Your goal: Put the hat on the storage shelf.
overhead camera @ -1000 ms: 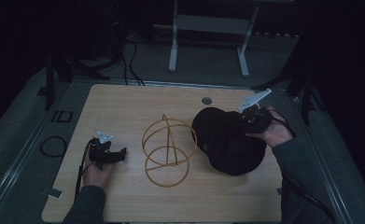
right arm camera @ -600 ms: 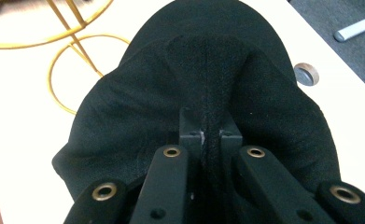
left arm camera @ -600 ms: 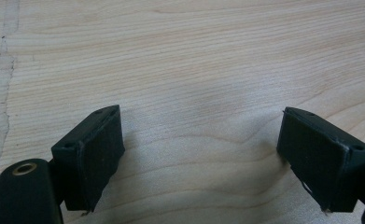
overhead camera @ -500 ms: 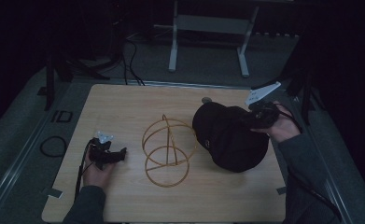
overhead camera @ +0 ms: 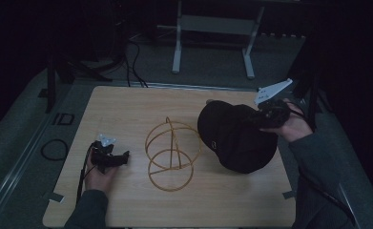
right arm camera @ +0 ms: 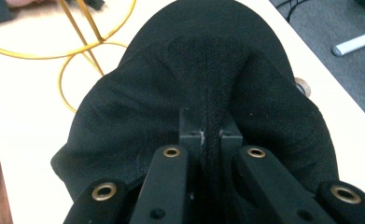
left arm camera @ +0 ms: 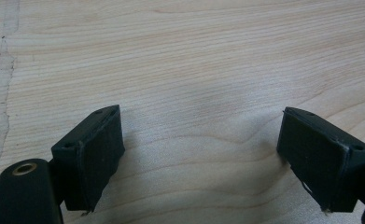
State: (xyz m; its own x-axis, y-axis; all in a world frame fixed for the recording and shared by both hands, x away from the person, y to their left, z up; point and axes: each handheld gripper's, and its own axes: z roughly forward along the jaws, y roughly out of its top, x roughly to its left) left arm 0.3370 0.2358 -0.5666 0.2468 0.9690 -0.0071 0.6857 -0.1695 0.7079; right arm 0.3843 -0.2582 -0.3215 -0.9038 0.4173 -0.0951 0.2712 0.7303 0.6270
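A black cap point(overhead camera: 236, 136) hangs tilted over the right side of the wooden table point(overhead camera: 127, 107), pinched by my right gripper point(overhead camera: 265, 117). In the right gripper view the jaws are shut on a fold of the black cap point(right arm camera: 203, 93) at my right gripper point(right arm camera: 209, 135). A gold wire stand point(overhead camera: 172, 155) made of rings on an upright rod sits mid-table, just left of the cap; the same wire stand point(right arm camera: 82, 42) appears beyond the cap. My left gripper point(overhead camera: 112, 160) rests at the left of the table. Its jaws, at my left gripper point(left arm camera: 201, 158), stand wide apart over bare wood.
A small round fitting point(overhead camera: 210, 101) sits in the tabletop behind the cap. Cables point(overhead camera: 55, 148) lie on the grey floor left of the table. A white metal frame point(overhead camera: 212, 28) stands beyond the far edge.
My right gripper has drawn the cap up and to the right, away from the wire stand. The left gripper has stayed put.
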